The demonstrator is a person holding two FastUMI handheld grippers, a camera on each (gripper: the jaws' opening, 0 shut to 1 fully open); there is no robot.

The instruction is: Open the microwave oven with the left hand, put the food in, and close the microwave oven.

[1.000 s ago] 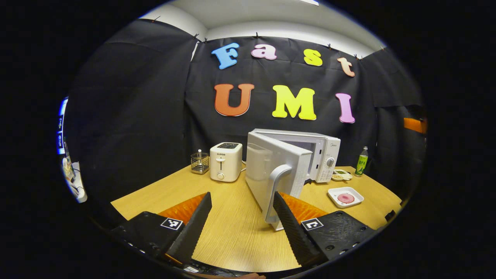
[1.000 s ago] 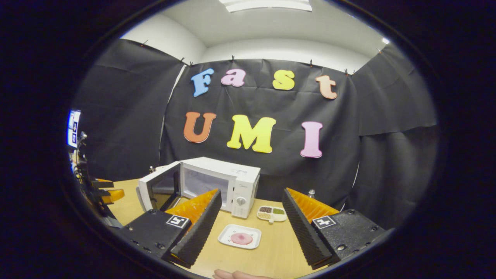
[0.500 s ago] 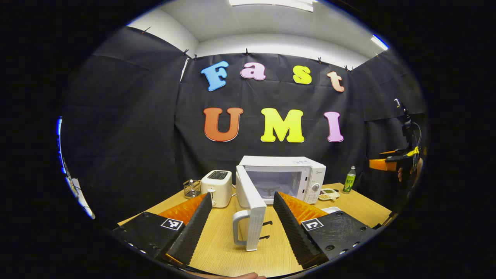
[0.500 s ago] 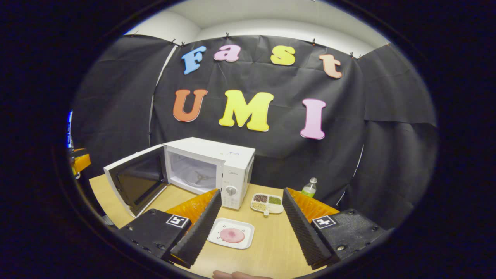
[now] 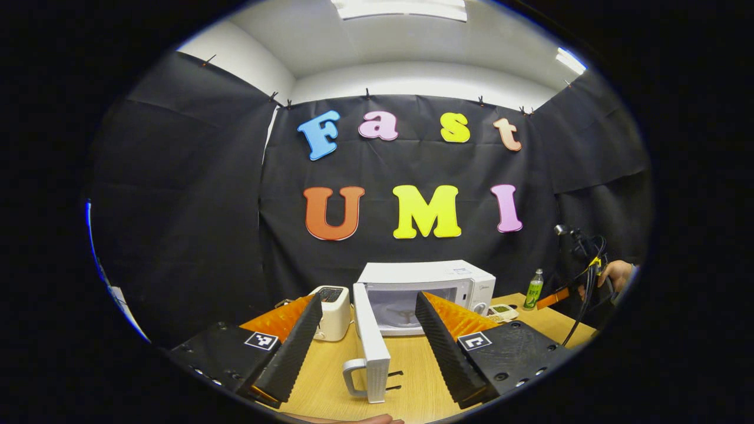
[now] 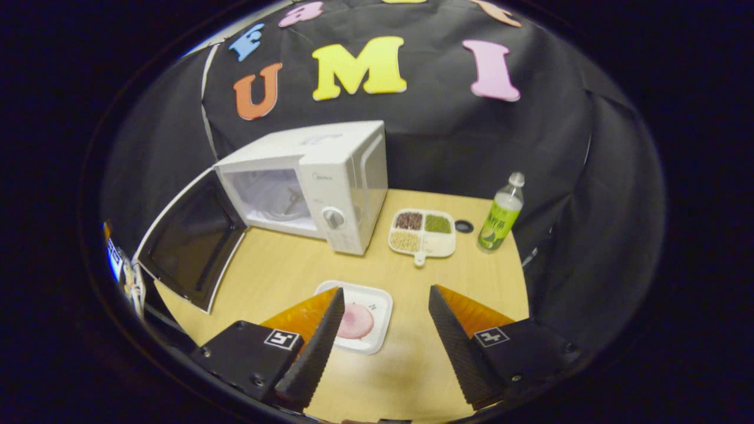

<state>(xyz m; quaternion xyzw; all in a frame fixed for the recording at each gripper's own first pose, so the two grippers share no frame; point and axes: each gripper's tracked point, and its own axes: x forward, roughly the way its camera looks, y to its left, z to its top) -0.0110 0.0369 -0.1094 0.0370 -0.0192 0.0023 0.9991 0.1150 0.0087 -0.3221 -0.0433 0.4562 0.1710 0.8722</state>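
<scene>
Right gripper (image 6: 386, 347) hangs spread wide, empty, above the wooden table (image 6: 283, 271); a round pink food slice (image 6: 355, 321) on a white square plate (image 6: 377, 303) sits by its left finger. Left gripper (image 5: 368, 347), also parted, faces the boxy white microwave (image 5: 427, 288), door (image 5: 371, 341) swung open edge-on between its fingers.

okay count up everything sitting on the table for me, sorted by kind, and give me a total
Appliances: 2, the microwave oven with its door open and the toaster.
Food dishes: 2, the white plate with pink food and the divided tray of beans.
Bottles: 1, the green-labelled bottle.
Small black rings: 1, beside the bottle.
Total: 6.
</scene>
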